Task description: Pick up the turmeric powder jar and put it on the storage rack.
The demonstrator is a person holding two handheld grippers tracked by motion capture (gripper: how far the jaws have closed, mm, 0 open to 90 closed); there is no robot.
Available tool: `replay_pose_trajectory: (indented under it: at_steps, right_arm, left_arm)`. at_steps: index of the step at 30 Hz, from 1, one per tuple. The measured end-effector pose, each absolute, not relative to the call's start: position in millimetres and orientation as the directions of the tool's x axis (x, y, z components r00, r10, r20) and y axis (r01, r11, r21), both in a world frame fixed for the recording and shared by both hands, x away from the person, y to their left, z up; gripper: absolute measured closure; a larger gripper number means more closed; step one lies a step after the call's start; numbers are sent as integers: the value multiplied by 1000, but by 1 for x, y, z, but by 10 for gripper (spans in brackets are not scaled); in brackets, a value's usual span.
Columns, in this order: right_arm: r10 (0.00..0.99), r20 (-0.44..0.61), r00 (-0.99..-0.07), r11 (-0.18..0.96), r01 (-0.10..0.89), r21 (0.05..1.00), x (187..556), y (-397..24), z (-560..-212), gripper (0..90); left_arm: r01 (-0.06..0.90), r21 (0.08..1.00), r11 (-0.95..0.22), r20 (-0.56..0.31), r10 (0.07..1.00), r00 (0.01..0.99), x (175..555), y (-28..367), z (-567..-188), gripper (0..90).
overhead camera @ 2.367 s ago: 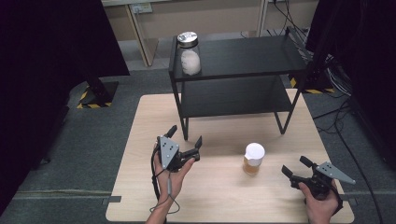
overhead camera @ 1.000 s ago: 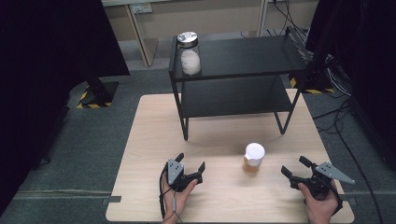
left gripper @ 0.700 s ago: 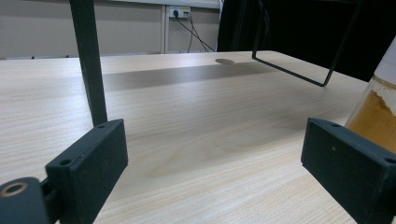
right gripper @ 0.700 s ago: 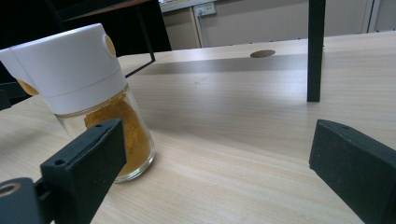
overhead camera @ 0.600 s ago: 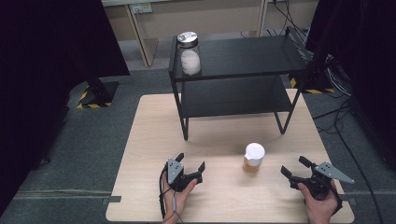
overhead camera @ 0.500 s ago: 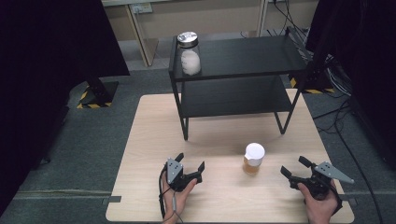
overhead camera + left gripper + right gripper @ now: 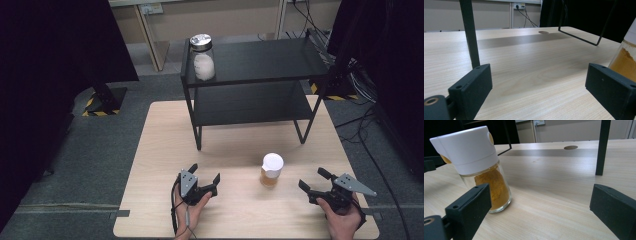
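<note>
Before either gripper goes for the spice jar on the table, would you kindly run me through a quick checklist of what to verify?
1. Spice jar upright on the table: ok.
2. Its white cap in place: ok.
3. Right gripper open and holding nothing: ok.
4. Left gripper open and holding nothing: ok.
5. Jar between the right gripper's fingers: not ok; in the right gripper view it stands beyond the left finger, off to one side.
6. Space on the shelf beside the glass jar: ok.

Upright white-capped glass spice jar (image 7: pixel 271 170) of seemingly orange powder, mid-table.
</note>
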State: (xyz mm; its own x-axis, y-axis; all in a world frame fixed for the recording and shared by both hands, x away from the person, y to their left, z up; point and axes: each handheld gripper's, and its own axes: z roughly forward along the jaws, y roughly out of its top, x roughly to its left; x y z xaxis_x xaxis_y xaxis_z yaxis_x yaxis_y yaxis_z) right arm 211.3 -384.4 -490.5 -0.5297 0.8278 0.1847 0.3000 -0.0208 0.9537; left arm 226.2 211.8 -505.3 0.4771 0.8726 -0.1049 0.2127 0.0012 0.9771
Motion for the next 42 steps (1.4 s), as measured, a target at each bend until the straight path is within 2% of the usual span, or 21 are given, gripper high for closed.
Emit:
replay_pose_trajectory:
  at_steps: [16,28,32,42]
  right_arm:
    - [780,131,-612,20,233,972,211,-364,-485,20]
    - [747,117,-654,50,232,971,226,-338,-482,19]
    - [737,116,-666,59,234,970,233,-329,-482,62]
    - [728,126,-674,72,257,964,250,-312,-484,83]
  left_arm:
    - [201,979,-23,-80,868,489,227,208,-505,66]
    - [198,980,-28,-75,865,496,227,208,-505,66]
    - [198,980,-27,-76,865,495,227,208,-505,65]
    - [197,980,-32,-71,865,497,227,208,-505,66]
